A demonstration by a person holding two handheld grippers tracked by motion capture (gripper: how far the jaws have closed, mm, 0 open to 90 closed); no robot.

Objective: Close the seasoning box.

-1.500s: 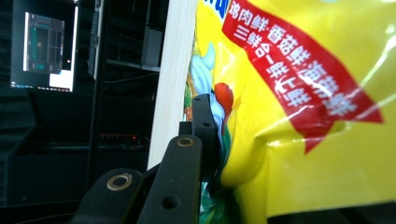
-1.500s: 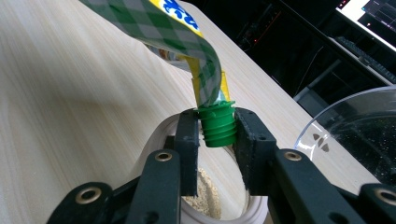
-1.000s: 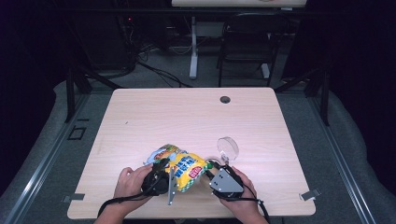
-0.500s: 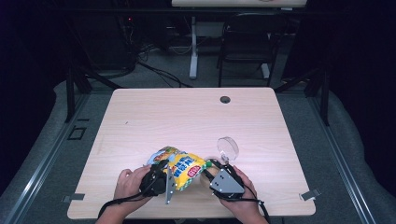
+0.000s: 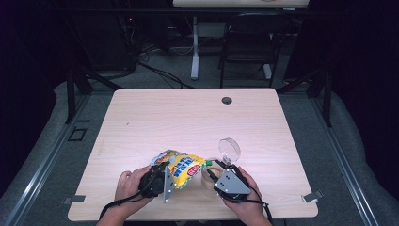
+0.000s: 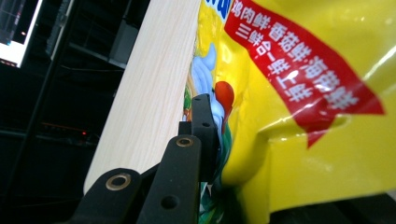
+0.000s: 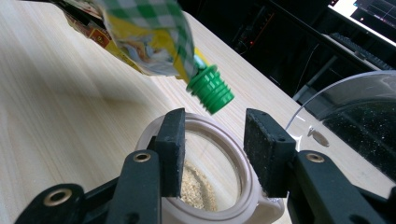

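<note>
Gripping the yellow seasoning pouch (image 5: 181,168) near the front edge of the bench (image 5: 188,117), the left tongs (image 5: 162,179) are clamped on its lower body, as the left gripper view shows one black jaw pressed flat against the foil (image 6: 289,140) while the other jaw is hidden behind the pack; the pouch hangs tilted above the wood, its green screw spout (image 7: 210,89) pointing down and toward the jar (image 7: 205,186) in the right gripper view; whether the spout carries a cap or is open I cannot tell; the right tongs (image 7: 212,149) stand apart with the jar's pale rim between the jaws, and whether the pads touch that rim is hard to make out; pale grains (image 7: 196,184) lie in the bottom of the jar, partly hidden by the left-hand jaw; a clear round lid (image 5: 229,149) stands hinged up just behind the jar, cut off at the right edge of the right gripper view (image 7: 355,112); in the high view the jar (image 5: 209,170) is mostly covered by the right tongs (image 5: 221,175) and the pouch, and both hands are cut off at the lower border; printed red lettering on the pouch is only partly readable.
</note>
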